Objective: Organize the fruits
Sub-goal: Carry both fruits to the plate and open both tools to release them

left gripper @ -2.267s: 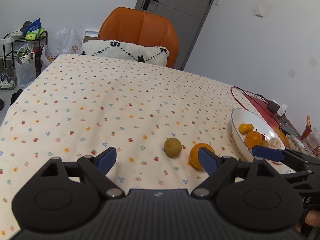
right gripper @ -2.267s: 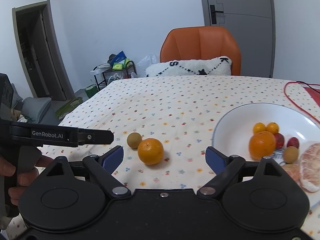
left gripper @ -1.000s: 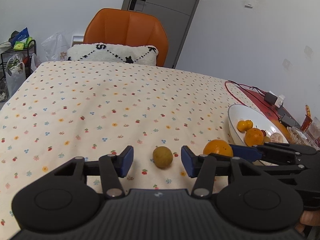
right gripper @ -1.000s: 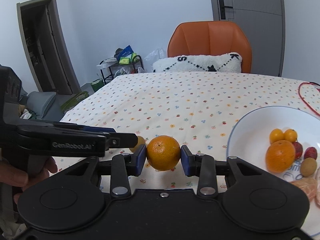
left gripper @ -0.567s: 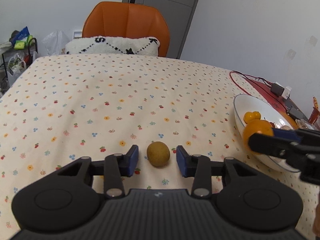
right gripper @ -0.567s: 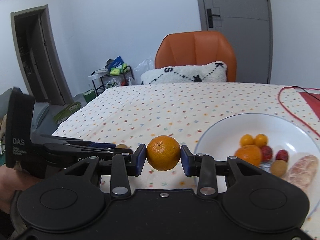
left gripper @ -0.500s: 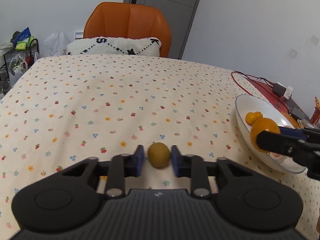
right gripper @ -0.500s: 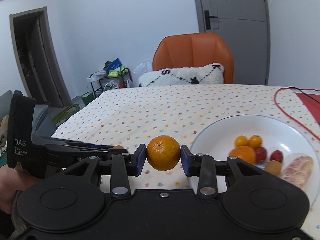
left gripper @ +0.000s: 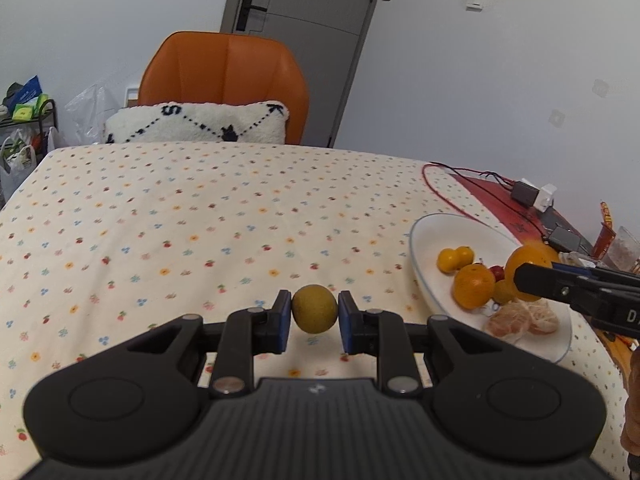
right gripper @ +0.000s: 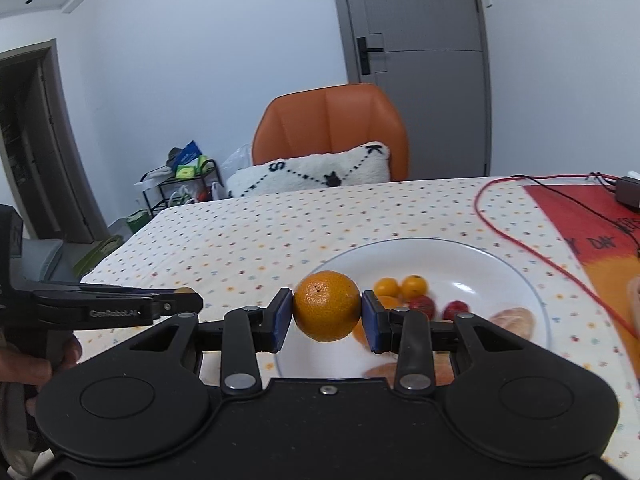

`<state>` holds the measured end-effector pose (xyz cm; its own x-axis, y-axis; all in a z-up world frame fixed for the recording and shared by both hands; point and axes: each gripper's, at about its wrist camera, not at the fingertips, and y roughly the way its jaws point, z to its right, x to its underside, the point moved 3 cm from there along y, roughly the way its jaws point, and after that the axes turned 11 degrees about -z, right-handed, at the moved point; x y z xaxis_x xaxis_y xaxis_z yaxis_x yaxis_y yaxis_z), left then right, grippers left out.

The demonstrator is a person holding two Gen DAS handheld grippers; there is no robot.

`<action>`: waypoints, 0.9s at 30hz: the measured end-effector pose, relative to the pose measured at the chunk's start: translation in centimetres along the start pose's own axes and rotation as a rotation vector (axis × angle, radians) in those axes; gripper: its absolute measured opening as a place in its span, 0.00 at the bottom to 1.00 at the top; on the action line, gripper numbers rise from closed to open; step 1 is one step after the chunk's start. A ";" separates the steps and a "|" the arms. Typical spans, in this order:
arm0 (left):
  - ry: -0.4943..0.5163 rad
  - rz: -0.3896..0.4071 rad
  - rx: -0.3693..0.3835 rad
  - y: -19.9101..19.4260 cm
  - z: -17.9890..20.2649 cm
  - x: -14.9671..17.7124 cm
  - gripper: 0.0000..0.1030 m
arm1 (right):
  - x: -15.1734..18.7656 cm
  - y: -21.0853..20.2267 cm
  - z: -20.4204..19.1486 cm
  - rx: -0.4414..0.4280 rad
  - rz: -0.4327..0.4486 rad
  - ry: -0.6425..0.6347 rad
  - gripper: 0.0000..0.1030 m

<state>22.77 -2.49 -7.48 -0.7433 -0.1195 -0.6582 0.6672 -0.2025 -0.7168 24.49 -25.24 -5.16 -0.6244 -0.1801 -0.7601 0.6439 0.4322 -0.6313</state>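
Each hand-held gripper is matte black plastic: the left hand-held gripper (left gripper: 314, 316) and the right hand-held gripper (right gripper: 327, 314) share a ribbed body, two round discs at 7 and 5 o'clock, silver pivot screws, and blue pads (left gripper: 283, 321) on the fingers. The left one's side shows white "GenRobot.AI" lettering.

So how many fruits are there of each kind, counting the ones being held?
large round oranges: 2
small round orange fruits: 2
small red fruits: 2
yellow-brown round fruits: 2
peeled pale-orange citrus: 1
Total: 9
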 end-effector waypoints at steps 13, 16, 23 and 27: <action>0.058 0.032 0.056 -0.7 3.8 -0.9 0.22 | 0.4 -1.1 2.9 0.045 0.023 0.046 0.34; 0.072 0.037 0.065 -0.8 4.6 -1.1 0.22 | 0.4 -1.0 3.5 0.051 0.026 0.054 0.34; 0.100 0.038 0.083 -0.6 6.2 -1.4 0.22 | 0.2 -0.4 4.9 0.032 0.044 0.099 0.43; 0.113 0.034 0.088 -0.3 6.9 -1.6 0.22 | 0.3 -0.7 5.6 0.035 0.058 0.118 0.48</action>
<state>23.38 -8.99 -4.60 -0.7067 -0.0182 -0.7073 0.6817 -0.2853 -0.6737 26.30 -30.54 -5.76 -0.6319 -0.0498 -0.7734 0.6942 0.4075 -0.5934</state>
